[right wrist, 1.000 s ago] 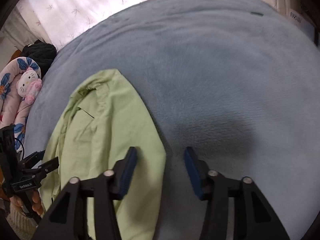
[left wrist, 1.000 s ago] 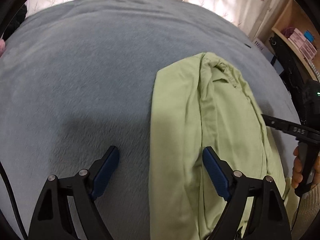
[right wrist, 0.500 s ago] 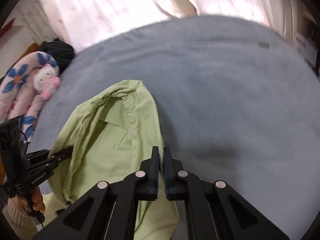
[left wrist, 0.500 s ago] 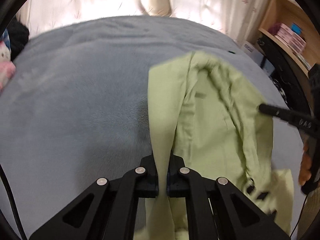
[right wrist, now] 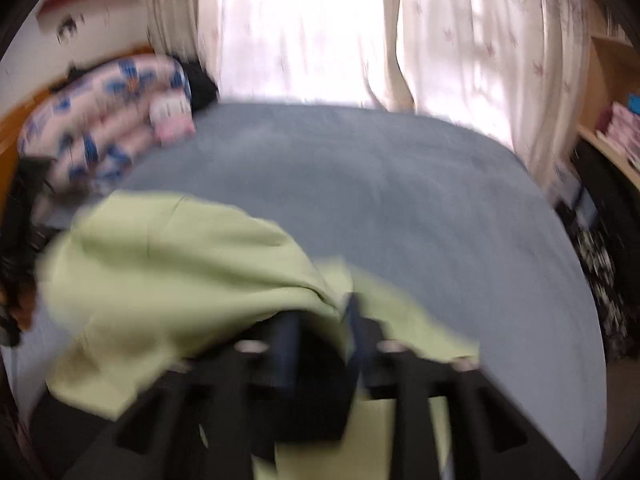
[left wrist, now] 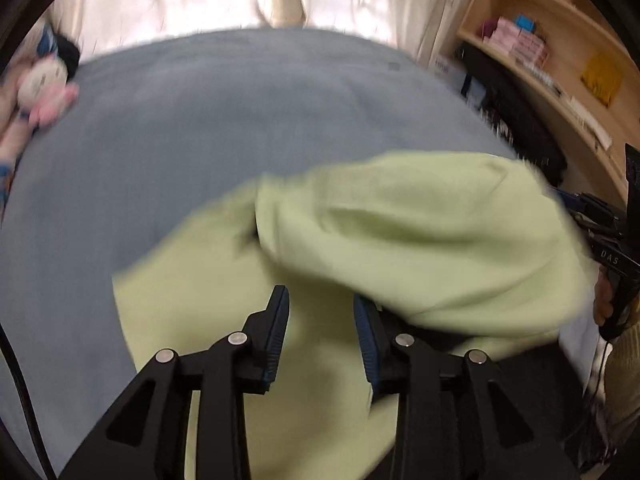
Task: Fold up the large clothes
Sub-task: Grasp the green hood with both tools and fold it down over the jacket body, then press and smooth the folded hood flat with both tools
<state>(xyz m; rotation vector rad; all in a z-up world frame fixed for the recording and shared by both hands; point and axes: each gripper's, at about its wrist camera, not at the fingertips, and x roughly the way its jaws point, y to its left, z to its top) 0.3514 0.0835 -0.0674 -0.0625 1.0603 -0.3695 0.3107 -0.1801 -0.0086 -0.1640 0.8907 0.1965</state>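
A light green garment [left wrist: 400, 240] lies bunched and folded over on the grey-blue bedspread [left wrist: 200, 128]. My left gripper [left wrist: 322, 312] is open with its jaws apart above the cloth, holding nothing; a fold of the garment drapes over its right finger. In the right wrist view, which is blurred, the green garment [right wrist: 160, 264] hangs over my right gripper [right wrist: 320, 320]; its jaws stand apart with cloth over the left finger. The right gripper also shows at the right edge of the left wrist view [left wrist: 612, 248].
A flowered pillow [right wrist: 100, 120] and a pink plush toy [left wrist: 44, 88] lie at the bed's left end. Pale curtains [right wrist: 320, 32] hang behind the bed. A wooden shelf with books [left wrist: 552, 52] and dark gear stand to the right.
Both grippers were shut on the garment's edges half a second ago and have opened. The garment has been carried over and dropped in a bunched fold. Both cameras have swung up.
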